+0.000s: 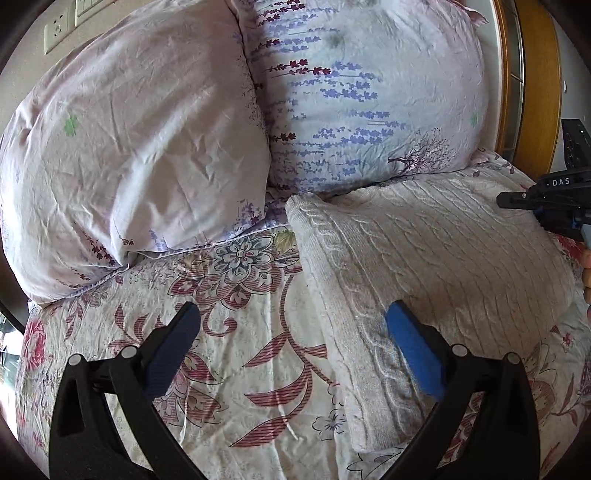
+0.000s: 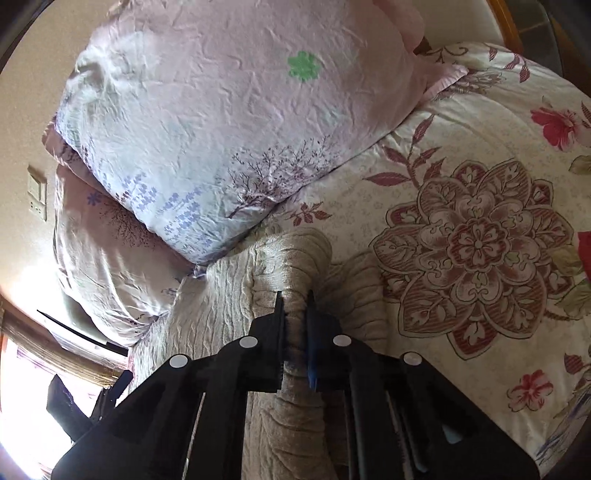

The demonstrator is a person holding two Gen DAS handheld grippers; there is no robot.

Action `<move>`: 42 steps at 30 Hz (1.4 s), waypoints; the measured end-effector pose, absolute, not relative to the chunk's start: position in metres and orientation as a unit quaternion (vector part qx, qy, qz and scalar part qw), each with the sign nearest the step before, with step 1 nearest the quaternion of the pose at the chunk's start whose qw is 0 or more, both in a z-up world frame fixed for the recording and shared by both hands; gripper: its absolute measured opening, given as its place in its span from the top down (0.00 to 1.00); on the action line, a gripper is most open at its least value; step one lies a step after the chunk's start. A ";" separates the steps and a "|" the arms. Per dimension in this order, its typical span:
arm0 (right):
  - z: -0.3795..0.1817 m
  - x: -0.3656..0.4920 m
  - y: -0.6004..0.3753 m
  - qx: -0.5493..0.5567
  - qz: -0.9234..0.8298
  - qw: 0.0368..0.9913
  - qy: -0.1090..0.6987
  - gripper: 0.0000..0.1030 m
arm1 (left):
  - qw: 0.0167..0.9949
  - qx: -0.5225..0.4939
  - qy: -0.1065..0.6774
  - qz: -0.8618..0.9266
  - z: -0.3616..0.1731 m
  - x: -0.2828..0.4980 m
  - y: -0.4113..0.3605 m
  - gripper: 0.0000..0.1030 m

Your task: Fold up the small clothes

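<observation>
Looking along the left gripper (image 1: pixel 291 328), its two blue-padded fingers (image 1: pixel 413 354) stand wide apart with nothing between them, hanging above a flowered bedspread (image 1: pixel 236 373). One finger is over the bare bedspread; the other is over the near edge of a cream cable-knit sweater (image 1: pixel 436 266). The sweater lies folded flat on the bed, its far edge tucked just against the lower rim of a lavender-print pillow (image 1: pixel 369 96). A second, plainer pink pillow (image 1: pixel 129 147) leans beside the first. At the right border of this view part of the right gripper (image 1: pixel 546 206) shows — black, lettered, reaching in over the sweater's far side — with fingertips of the person's hand just below it. A wooden headboard edge (image 1: pixel 535 74) and wall sockets (image 1: pixel 59 33) frame the corners.

From the right wrist the scene appears rolled sideways. The right gripper (image 2: pixel 295 295) is clamped narrow on a bunched fold of the sweater (image 2: pixel 295 258), the knit squeezed between both pads and rising as a ridge ahead of them; the rest of the garment spreads out to the left and below. The pillows (image 2: pixel 221 129) sit beyond it, touching its edge, and the bedspread's large medallion flower (image 2: pixel 476 243) lies to the right.
</observation>
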State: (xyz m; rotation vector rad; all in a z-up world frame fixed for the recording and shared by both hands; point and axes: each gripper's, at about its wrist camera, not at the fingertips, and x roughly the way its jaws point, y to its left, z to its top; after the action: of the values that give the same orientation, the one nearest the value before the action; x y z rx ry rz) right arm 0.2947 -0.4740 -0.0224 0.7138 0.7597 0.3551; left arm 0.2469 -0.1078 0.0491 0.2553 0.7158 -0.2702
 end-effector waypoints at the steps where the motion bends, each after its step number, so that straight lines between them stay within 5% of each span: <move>1: -0.019 0.293 -0.476 0.338 0.163 0.856 0.356 0.91 | 0.920 0.122 0.349 -0.133 0.049 0.248 -0.108 0.02; 9: -0.045 0.305 -0.474 0.338 0.136 0.838 0.406 0.89 | 0.915 0.090 0.361 -0.155 0.050 0.250 -0.107 0.02; 12: -0.038 0.295 -0.483 0.354 0.151 0.830 0.404 0.55 | 0.900 0.017 0.393 -0.187 0.047 0.264 -0.092 0.02; 13: -0.035 0.290 -0.487 0.355 0.153 0.831 0.400 0.29 | 0.894 -0.012 0.405 -0.193 0.044 0.271 -0.086 0.02; 14: -0.033 0.285 -0.491 0.349 0.148 0.835 0.399 0.13 | 0.887 -0.037 0.415 -0.197 0.041 0.278 -0.081 0.02; 19: -0.047 0.277 -0.498 0.359 0.167 0.815 0.424 0.13 | 0.858 -0.099 0.455 -0.218 0.021 0.302 -0.082 0.02; 25: -0.047 0.280 -0.485 0.357 0.216 0.797 0.437 0.31 | 0.820 -0.153 0.485 -0.264 0.006 0.317 -0.096 0.06; 27: -0.047 0.282 -0.479 0.346 0.222 0.798 0.441 0.33 | 0.811 -0.166 0.486 -0.280 0.003 0.318 -0.101 0.19; 29: -0.052 0.285 -0.473 0.353 0.237 0.788 0.446 0.55 | 0.801 -0.181 0.488 -0.294 0.002 0.318 -0.104 0.31; 33: -0.058 0.281 -0.471 0.392 0.272 0.767 0.429 0.67 | 0.796 -0.207 0.478 -0.307 0.005 0.314 -0.092 0.57; 36: -0.044 0.276 -0.456 0.398 0.306 0.761 0.411 0.71 | 0.793 -0.212 0.467 -0.328 0.019 0.305 -0.073 0.65; 42: -0.020 0.279 -0.374 0.328 0.358 0.767 0.419 0.73 | 0.836 -0.182 0.431 -0.287 0.051 0.280 -0.006 0.64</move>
State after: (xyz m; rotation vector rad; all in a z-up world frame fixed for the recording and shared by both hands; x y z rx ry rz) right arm 0.2786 -0.3743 -0.0202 0.7131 0.9106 0.7779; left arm 0.2797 -0.0058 0.0511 -0.3846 0.9115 -0.6065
